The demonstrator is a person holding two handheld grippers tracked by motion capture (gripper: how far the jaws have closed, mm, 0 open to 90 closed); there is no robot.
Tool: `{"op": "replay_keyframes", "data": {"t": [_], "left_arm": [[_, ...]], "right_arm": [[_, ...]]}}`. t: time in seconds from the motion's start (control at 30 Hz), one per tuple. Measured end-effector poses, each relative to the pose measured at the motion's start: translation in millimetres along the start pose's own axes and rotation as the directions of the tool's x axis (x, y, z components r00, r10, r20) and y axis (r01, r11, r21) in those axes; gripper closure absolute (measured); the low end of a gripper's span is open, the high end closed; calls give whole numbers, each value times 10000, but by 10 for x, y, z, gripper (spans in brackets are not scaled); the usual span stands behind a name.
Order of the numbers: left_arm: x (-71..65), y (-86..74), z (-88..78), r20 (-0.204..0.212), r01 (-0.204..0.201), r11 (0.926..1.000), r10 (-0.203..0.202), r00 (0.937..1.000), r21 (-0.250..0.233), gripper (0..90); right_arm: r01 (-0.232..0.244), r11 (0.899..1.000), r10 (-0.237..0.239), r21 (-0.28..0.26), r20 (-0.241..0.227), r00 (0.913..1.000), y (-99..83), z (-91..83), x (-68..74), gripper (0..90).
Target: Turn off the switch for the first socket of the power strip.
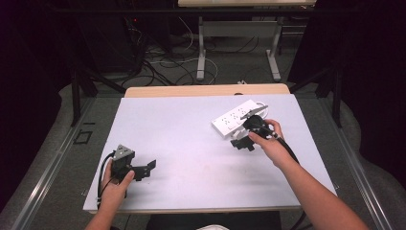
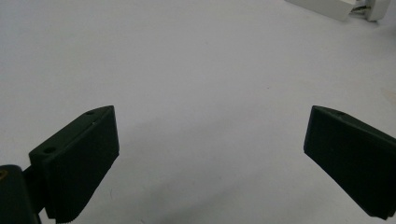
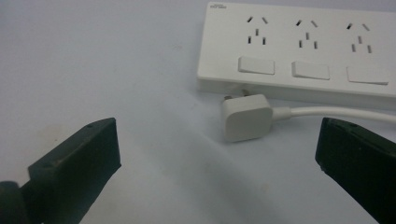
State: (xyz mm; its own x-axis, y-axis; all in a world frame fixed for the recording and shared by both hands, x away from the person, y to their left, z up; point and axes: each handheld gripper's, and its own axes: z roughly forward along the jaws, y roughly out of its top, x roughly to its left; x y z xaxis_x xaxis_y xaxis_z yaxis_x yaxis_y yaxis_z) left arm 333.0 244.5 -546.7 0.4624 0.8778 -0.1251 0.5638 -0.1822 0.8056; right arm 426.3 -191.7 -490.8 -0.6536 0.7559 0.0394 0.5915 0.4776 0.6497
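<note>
Right gripper (image 3: 217, 154) jaws wide open, nothing between them; white plug (image 3: 246, 117) lies on the desk (image 1: 182, 139) just ahead, beside the power strip (image 3: 299, 51). Left gripper (image 2: 210, 154) jaws open too, over bare desk, well apart from the strip.

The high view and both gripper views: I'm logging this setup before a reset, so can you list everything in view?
Power strip: one, white, three sockets each with a switch, far right part of the table.
Plug: one, white, on a white cable, lying on the table just in front of the strip, not plugged in.
Table: one, pale grey top, wooden far edge.
Floor cables: several, dark and white, beyond the table.
Left gripper: black, open, nothing between the jaws, near left.
Right gripper: black, open, facing the plug.
Hands: two, one on each gripper.
</note>
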Motion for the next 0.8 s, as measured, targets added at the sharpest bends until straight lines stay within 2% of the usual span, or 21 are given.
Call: {"op": "replay_keyframes", "data": {"t": [0.07, 0.23, 0.43, 0.6, 0.73, 0.8], "left_arm": [[-1, 0, 0, -2, 10, 10000, -10, 10000, -2, 32], [0, 3, -4, 31, -15, 10000, 15, 10000, 83, 32], [-7, 3, -3, 39, 83, 9999, -84, 10000, 68, 33], [-3, 2, 16, 13, 189, 9998, -189, 9998, -16, 33], [-4, 7, 28, 1, 247, 9997, -247, 9997, -16, 33], [0, 11, 28, 47, 256, 9996, -256, 9997, 72, 33]], "right_arm": [[11, 10000, -11, 60, -151, 9999, -47, -42, 32, 0], [-47, 9997, 40, -237, -299, 9995, -180, -124, 85, 0], [217, 9986, -215, -478, 62, 9998, -353, -233, 99, 0], [-102, 9972, 114, -747, 157, 9998, -518, -335, 86, 0], [-416, 9933, 451, -1079, 298, 9985, -638, -419, 18, 0], [-932, 9872, 975, -1294, 272, 9949, -723, -478, -35, 0]]}}
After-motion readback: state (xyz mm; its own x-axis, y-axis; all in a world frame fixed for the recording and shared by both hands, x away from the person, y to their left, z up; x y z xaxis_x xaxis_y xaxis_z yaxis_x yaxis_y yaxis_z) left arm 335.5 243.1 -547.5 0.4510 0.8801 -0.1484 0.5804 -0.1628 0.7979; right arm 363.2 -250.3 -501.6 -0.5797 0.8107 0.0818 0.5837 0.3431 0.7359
